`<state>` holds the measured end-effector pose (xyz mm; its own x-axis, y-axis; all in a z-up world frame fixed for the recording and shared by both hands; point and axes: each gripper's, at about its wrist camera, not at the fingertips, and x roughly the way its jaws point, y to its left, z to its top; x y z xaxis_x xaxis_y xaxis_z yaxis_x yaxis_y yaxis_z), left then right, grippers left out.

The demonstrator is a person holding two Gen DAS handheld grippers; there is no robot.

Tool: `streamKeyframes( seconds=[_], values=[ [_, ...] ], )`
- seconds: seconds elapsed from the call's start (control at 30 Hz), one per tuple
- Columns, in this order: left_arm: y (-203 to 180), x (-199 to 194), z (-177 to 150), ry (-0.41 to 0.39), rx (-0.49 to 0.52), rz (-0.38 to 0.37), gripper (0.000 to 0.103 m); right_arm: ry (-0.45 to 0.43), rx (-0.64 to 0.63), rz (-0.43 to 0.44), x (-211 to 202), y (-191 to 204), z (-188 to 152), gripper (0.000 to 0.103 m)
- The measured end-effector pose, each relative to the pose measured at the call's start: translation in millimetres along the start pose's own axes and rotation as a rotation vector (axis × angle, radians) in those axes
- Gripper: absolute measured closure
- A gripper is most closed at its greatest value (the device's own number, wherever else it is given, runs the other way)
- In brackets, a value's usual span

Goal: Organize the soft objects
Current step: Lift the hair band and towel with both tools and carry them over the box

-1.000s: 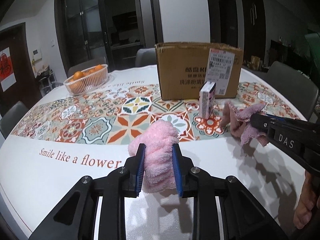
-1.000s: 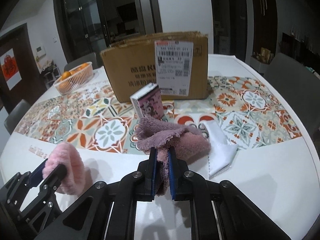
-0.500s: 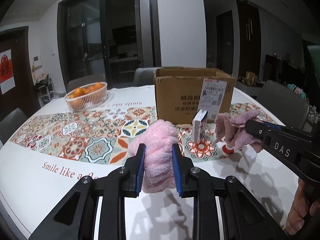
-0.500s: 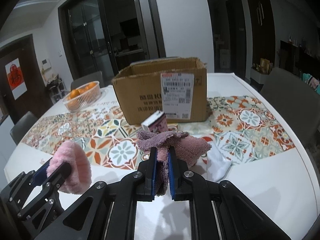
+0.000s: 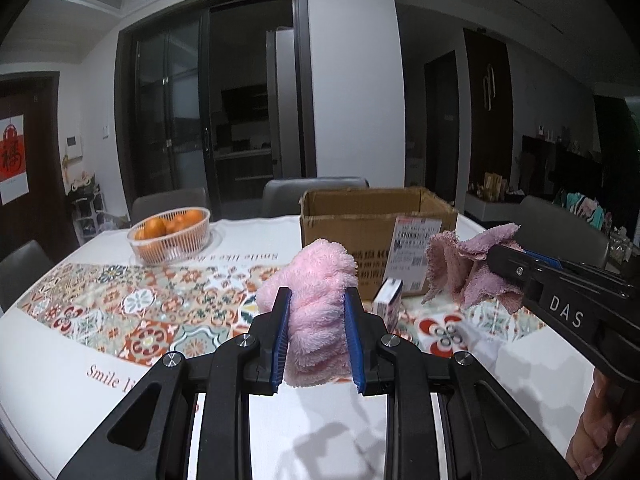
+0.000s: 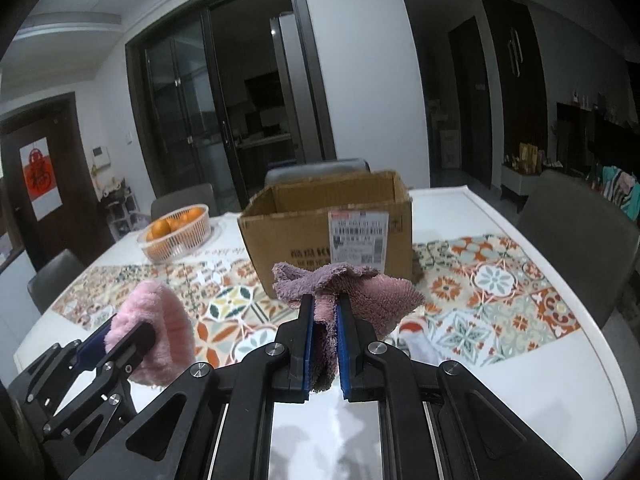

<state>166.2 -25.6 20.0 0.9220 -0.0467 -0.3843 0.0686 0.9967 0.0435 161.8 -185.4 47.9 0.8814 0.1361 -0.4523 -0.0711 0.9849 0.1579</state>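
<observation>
The left gripper has its jaws clenched on a pink fluffy cloth, held clear above the desk with its long axis upright; its lower end is hidden behind the jaws. The right gripper grips a mauve towel, whose loose folds spread sideways and hide a small box in the right view. An open carton stands behind both.
</observation>
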Motion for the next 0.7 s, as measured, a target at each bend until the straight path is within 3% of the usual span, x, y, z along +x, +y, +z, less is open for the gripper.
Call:
streamKeyframes(
  seconds=[0.7],
  values=[
    [-2.2, 9.9, 56.2, -0.157, 0.008, -0.007, 0.077, -0.184, -0.020, 0.011, -9.1, 6.6, 55.2, 0.092]
  ],
)
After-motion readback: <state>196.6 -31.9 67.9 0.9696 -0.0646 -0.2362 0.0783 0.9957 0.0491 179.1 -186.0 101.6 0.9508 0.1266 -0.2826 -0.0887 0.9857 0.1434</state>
